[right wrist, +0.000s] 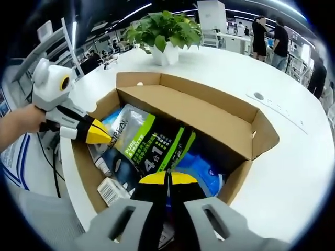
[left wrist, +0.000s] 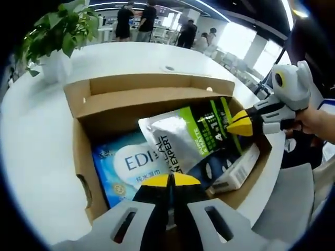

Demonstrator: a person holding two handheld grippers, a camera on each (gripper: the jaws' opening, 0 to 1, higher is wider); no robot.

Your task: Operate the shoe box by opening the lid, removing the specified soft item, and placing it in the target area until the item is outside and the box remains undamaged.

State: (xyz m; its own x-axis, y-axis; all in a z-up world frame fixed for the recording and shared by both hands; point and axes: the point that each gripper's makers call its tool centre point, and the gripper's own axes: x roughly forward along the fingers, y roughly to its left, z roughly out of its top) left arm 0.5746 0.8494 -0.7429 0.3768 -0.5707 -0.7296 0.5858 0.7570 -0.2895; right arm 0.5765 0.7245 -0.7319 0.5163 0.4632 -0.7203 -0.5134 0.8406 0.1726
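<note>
With the shoe box (left wrist: 84,157) open on the white table (left wrist: 36,130), we hold the silver-green pouch (right wrist: 149,144) inside it in the closed right gripper (left wrist: 235,123), left gripper (left wrist: 170,180) closed empty; a skewed lift could tear the cardboard wall.

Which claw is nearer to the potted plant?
Left, probably. The plant stands past the box end where the left claw works; the right claw is at the opposite end, on the pouch.
</note>
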